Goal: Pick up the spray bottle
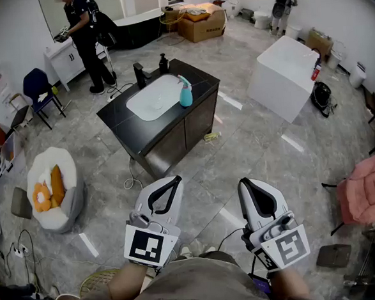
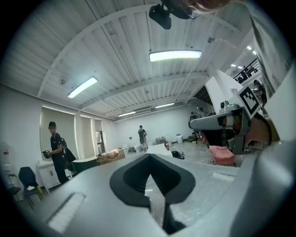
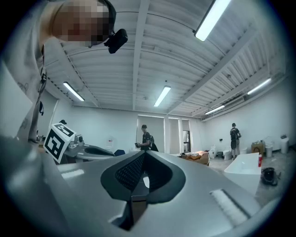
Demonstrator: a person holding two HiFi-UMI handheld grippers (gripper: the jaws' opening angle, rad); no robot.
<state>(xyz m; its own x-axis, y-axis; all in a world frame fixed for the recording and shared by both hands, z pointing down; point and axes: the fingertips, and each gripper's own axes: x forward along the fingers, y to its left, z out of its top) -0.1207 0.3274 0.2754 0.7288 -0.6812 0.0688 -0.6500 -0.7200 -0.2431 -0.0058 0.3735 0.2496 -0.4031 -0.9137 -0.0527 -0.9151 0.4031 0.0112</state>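
Note:
The spray bottle [image 1: 185,92], teal with a pale trigger head, stands upright on the black vanity top [image 1: 198,78] at the right edge of the white sink basin [image 1: 152,97]. In the head view my left gripper [image 1: 170,180] and right gripper [image 1: 246,182] are held close to my body, far short of the vanity, over grey floor. Both are shut with nothing between the jaws. The left gripper view shows its shut tips [image 2: 149,155] aimed up at the room and ceiling; the right gripper view shows its shut tips [image 3: 143,153] likewise. Neither gripper view shows the bottle.
A black faucet [image 1: 139,74] and a black pump dispenser [image 1: 163,63] stand behind the basin. A person in black [image 1: 87,38] stands behind the vanity. A white block [image 1: 285,75] is at right, a pale beanbag [image 1: 52,187] at left, a pink chair [image 1: 369,188] at far right.

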